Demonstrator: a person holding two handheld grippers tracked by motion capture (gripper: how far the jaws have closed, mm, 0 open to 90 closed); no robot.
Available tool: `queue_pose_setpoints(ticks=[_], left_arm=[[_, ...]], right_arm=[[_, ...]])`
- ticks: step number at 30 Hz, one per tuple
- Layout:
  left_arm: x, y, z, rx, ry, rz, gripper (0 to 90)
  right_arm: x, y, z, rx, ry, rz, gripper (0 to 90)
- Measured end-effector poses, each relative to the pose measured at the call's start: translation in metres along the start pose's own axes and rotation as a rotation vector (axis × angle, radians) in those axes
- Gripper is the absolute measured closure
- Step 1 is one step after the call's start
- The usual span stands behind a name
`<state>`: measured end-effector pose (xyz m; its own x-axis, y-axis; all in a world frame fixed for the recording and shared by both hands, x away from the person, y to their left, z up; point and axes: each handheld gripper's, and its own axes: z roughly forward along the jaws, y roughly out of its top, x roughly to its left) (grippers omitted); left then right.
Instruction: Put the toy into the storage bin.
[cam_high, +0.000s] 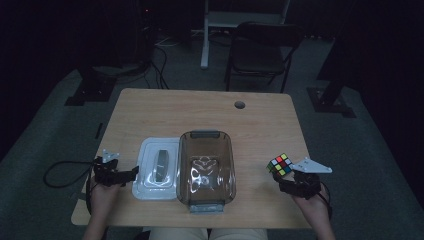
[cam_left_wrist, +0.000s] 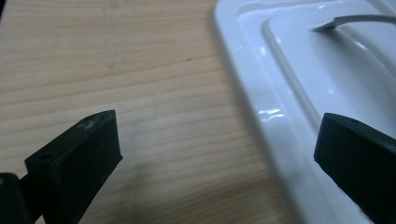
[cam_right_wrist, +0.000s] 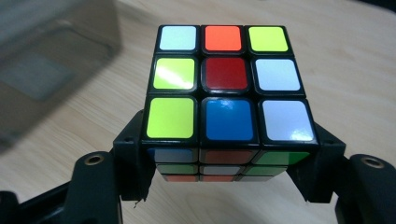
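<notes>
One cube (cam_high: 280, 164) up off the bench (cam_high: 200, 107), pinched in the right tongs (cam_high: 284, 176)!
Smoky open tub (cam_high: 206, 170) lies to its left, long axis near-to-far; left tongs (cam_high: 131, 173) spread wide beside the white lid (cam_high: 156, 170), farther from that cube.

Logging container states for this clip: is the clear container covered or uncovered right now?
Uncovered. The clear container stands open-topped on the table, and the white lid lies flat beside it, on its left.
</notes>
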<state>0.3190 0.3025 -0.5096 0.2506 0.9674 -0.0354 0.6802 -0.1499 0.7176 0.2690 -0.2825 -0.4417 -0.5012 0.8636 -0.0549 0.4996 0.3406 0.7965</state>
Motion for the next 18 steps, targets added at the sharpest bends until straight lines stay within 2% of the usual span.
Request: queue_pose_setpoints(ticks=[8,10,16,18], left_arm=[[0.005,-0.004,0.000,0.012,0.046,-0.008,1.3],[0.006,-0.006,0.002,0.027,0.040,-0.011,1.3],[0.007,-0.010,0.006,0.050,0.059,-0.013,1.3],[0.007,-0.012,0.007,0.050,0.065,0.000,1.3]], right_arm=[[0.020,0.034,-0.010,-0.059,0.077,-0.082,33.7],[0.026,0.042,-0.012,-0.068,0.099,-0.106,33.7],[0.044,0.067,-0.015,-0.099,0.158,-0.189,33.7],[0.051,0.075,-0.015,-0.111,0.178,-0.216,33.7]])
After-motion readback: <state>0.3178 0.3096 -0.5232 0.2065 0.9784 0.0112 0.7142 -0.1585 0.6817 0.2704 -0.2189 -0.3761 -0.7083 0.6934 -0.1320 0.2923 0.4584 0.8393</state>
